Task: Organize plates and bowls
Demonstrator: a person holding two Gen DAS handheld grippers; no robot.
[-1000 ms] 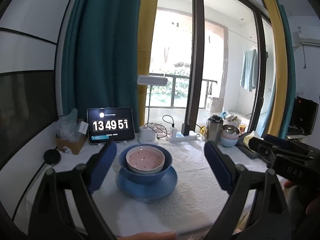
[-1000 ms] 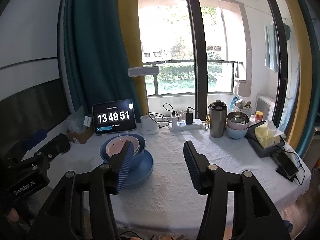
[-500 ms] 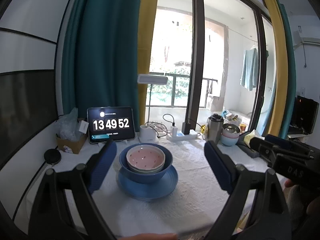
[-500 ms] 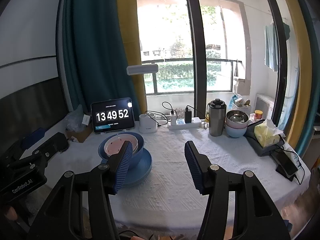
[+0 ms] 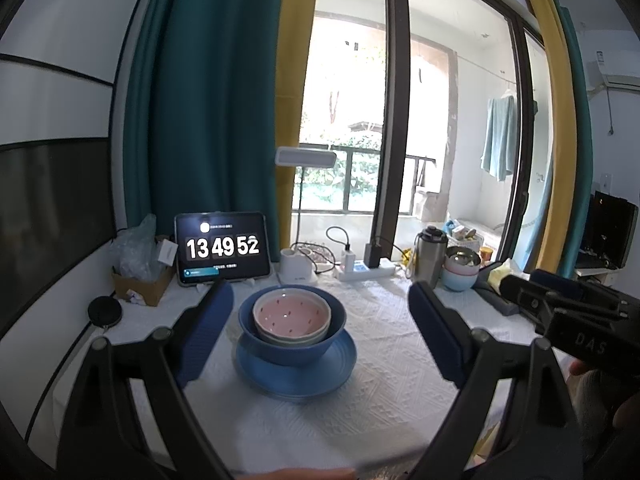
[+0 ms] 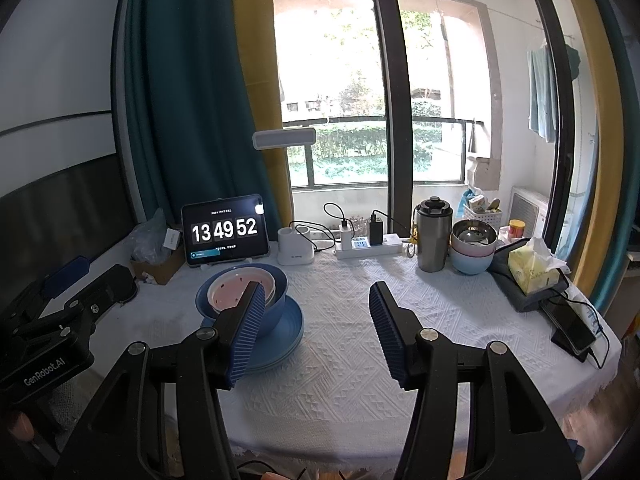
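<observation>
A pink speckled bowl (image 5: 291,313) sits nested in a larger blue bowl (image 5: 292,350), which stands on a blue plate (image 5: 296,380) on the white tablecloth. My left gripper (image 5: 318,320) hovers in front of this stack, open wide, with nothing between its fingers. In the right wrist view the same stack, pink bowl (image 6: 236,286) in blue bowl (image 6: 276,312) on the plate (image 6: 288,332), lies to the left, partly hidden by the left finger. My right gripper (image 6: 318,320) is open and empty above bare cloth, to the right of the stack.
At the table's back stand a tablet clock (image 6: 224,232), a white lamp base (image 6: 294,246), a power strip (image 6: 368,246), a steel flask (image 6: 432,238) and a stack of small bowls (image 6: 472,254). A tissue pack (image 6: 532,268) and a phone (image 6: 572,326) lie at the right edge.
Both grippers stay where they were, and the bowl stack has not moved. Only the clock's seconds have advanced.
</observation>
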